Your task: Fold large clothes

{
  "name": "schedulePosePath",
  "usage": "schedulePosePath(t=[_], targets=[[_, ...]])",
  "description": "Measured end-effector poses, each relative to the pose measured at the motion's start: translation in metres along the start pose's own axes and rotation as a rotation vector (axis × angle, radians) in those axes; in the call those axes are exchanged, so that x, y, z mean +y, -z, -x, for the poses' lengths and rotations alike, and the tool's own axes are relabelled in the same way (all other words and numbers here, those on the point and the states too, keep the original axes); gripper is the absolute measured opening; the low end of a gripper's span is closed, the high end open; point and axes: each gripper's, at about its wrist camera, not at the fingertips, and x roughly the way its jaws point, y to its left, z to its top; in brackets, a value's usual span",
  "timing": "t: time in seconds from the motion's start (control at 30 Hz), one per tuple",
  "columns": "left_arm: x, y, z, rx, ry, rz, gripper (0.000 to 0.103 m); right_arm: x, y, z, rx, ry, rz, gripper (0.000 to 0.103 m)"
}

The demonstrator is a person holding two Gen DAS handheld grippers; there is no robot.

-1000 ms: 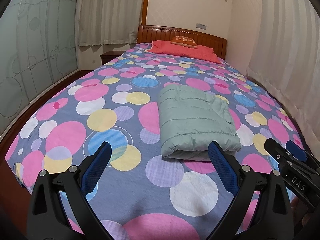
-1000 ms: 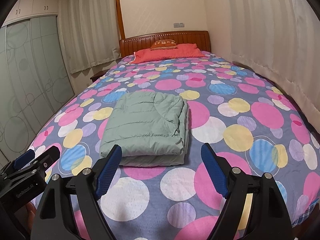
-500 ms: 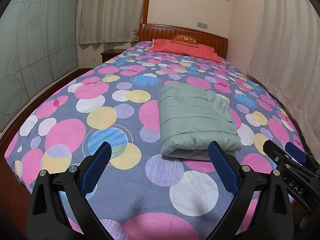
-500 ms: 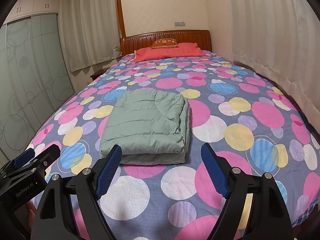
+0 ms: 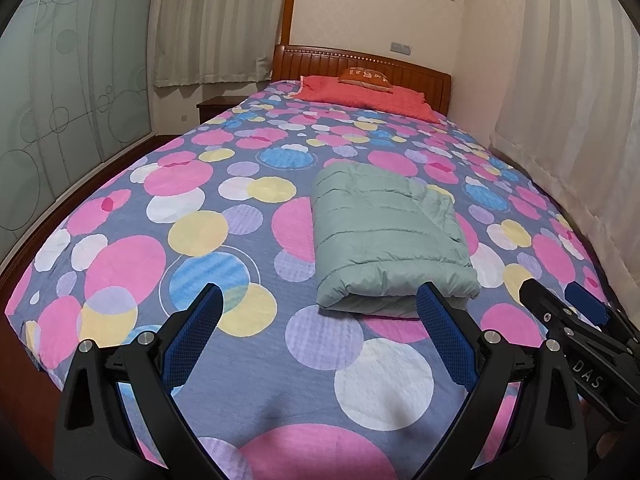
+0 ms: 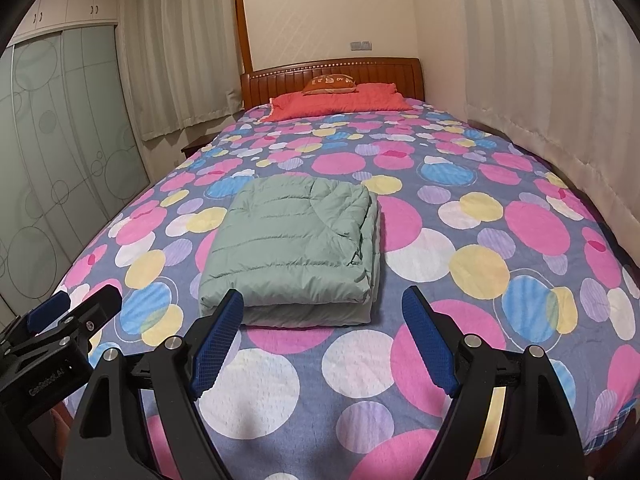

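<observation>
Left wrist view: green padded garment (image 5: 384,236) is seen folded on bedspread (image 5: 208,264); left gripper (image 5: 320,320) and right gripper (image 6: 322,322) are held spread, empty; edges are best squared.

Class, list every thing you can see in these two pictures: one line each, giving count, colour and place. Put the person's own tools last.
folded padded garment: one, pale green, lying flat mid-bed, near the foot
bedspread: one, grey-blue with pink, yellow, blue and white circles, covering the bed
pillow: one, coral red, at the head
cushion: one, orange-brown, on the pillow
headboard: one, reddish wood, against the far wall
curtains: cream, on both side walls
sliding doors: frosted green-grey with circles, far left
left gripper: black with blue pads, jaws open, empty
right gripper: same, jaws open, empty
</observation>
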Motion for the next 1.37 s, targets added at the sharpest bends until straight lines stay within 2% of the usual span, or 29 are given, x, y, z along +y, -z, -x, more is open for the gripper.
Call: schedulePosePath(t=[0.37,0.8,0.87,1.13,1.37], targets=[[-0.005,0.0,0.001,-0.012,0.004,-0.022,0.097,0.004,0.01,0.0,0.013,0.001,0.003,0.08],[0.001,-0.002,-0.009,0.009,0.004,-0.024,0.097,-0.002,0.011,-0.01,0.039,0.001,0.009,0.08],[0.002,-0.002,-0.012,0.013,0.009,-0.027,0.101,-0.002,0.01,-0.011,0.043,0.001,0.012,0.08],[0.0,-0.001,-0.021,0.008,0.011,-0.039,0.101,-0.004,0.009,-0.018,0.058,0.003,0.017,0.08],[0.006,-0.003,-0.038,0.032,0.003,-0.03,0.101,-0.029,0.007,-0.034,0.082,0.037,-0.022,0.08]])
